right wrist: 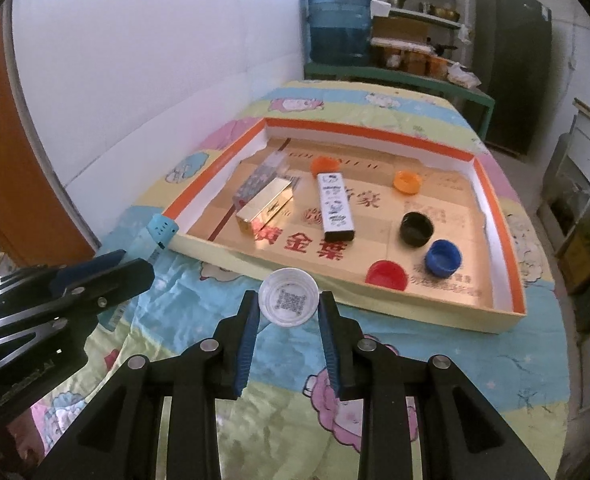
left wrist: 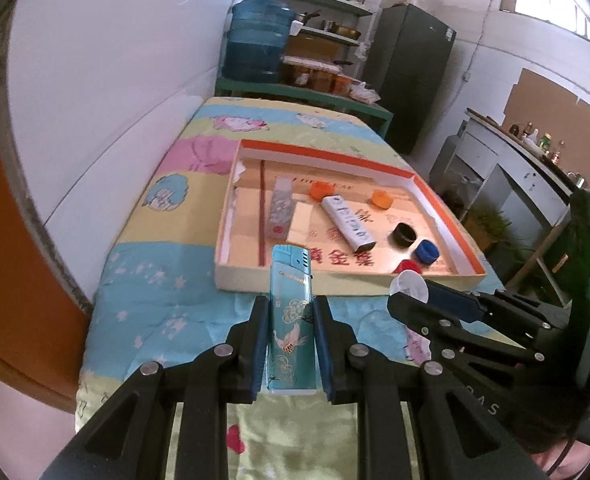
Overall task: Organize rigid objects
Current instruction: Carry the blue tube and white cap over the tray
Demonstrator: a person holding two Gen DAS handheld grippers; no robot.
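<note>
My left gripper (left wrist: 289,312) is shut on a teal lighter (left wrist: 291,320), held upright just before the near wall of the orange-rimmed box lid (left wrist: 327,156). My right gripper (right wrist: 289,304) is shut on a white bottle cap (right wrist: 289,297), held above the blanket near the lid's front wall (right wrist: 335,284). In the lid lie a patterned lighter (right wrist: 259,178), a gold lighter (right wrist: 265,204), a white lighter (right wrist: 335,206), two orange caps (right wrist: 407,181), a black cap (right wrist: 416,229), a blue cap (right wrist: 443,258) and a red cap (right wrist: 387,275).
The lid sits on a cartoon-print blanket (right wrist: 415,360) over a table against a white wall (right wrist: 155,60). A blue water jug (right wrist: 339,20), shelves and a dark cabinet (right wrist: 511,60) stand behind. The left gripper shows at the left of the right wrist view (right wrist: 107,276).
</note>
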